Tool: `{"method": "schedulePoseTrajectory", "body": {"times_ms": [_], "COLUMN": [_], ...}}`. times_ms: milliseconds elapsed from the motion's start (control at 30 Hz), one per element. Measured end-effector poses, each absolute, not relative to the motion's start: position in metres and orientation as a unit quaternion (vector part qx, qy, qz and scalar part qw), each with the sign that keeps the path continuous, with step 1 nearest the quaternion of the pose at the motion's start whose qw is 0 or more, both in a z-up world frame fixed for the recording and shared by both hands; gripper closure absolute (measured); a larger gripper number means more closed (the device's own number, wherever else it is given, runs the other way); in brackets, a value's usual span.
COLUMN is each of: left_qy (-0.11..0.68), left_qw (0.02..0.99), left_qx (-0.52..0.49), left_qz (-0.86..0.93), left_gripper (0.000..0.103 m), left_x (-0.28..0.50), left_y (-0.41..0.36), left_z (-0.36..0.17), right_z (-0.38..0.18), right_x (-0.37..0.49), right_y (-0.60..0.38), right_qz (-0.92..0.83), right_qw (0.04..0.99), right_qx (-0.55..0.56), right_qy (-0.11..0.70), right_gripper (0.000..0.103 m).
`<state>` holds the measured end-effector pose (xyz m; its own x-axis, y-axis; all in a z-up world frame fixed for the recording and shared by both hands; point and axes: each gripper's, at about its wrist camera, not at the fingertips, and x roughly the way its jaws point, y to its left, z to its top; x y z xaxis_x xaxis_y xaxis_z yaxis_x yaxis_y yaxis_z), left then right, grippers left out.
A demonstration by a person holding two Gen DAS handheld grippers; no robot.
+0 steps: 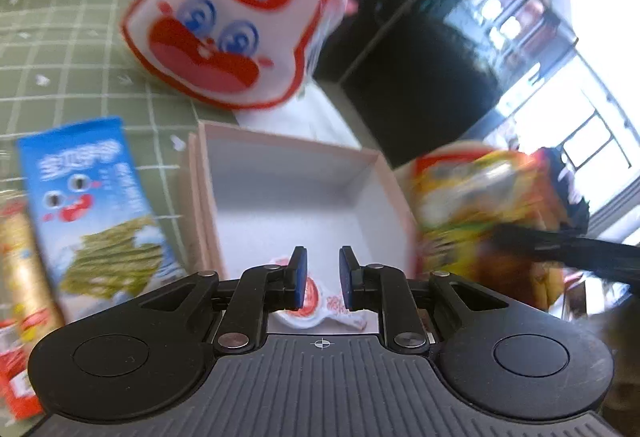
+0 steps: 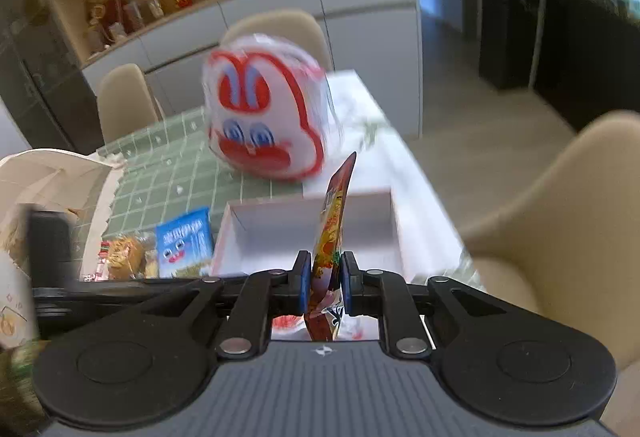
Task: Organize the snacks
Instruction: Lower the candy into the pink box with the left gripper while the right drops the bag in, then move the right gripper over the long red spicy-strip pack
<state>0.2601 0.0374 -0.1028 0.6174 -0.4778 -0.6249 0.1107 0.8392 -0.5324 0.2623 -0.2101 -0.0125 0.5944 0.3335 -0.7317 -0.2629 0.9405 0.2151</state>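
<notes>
The right gripper [image 2: 324,283] is clamped on a thin orange snack packet [image 2: 334,221], held edge-on, its long axis running up and away from the jaws toward the far side. Straight ahead and below sits the open white box [image 2: 390,221] on the table, so the packet hangs just over the box's near edge. This is the nearer hand for the drop, I'd say. The left gripper [image 1: 323,279] hovers over the same box [image 1: 288,193] from the near side, pads a little apart, nothing pinched between them; a small red-and-white packet [image 1: 316,307] lies beneath. The blue seaweed packet [image 1: 92,205] waits left of the box, the big rabbit-face bag [image 1: 236,17] beyond it.
</notes>
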Motion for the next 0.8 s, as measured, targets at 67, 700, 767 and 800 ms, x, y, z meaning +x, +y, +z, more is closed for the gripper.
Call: {"method": "schedulePoseTrajectory", "body": {"times_ms": [67,700,767,800], "left_qy": [0.387,0.412,0.412,0.413], "left_qw": [0.883,0.888,0.884,0.883], "left_qx": [-0.209,-0.202,-0.21,-0.212], "left_qz": [-0.164,0.033,0.061,0.07], "left_gripper": [0.083,0.083,0.083,0.083], "left_x": [0.236,0.118,0.111,0.108], "left_y": [0.043,0.136,0.147,0.151], "left_z": [-0.095,-0.119,-0.12,-0.12], "right_z": [-0.032,-0.062,-0.056,-0.053], "right_x": [0.268,0.265,0.254,0.249], "right_y": [-0.21,-0.15,-0.13,-0.12], "right_qz": [0.175,0.149,0.173,0.189], "right_qw": [0.88,0.91,0.911,0.911], "right_qx": [0.071,-0.035,-0.067,-0.081], "right_qy": [0.435,0.386,0.368,0.358], "right_gripper": [0.088,0.046,0.045,0.044]}}
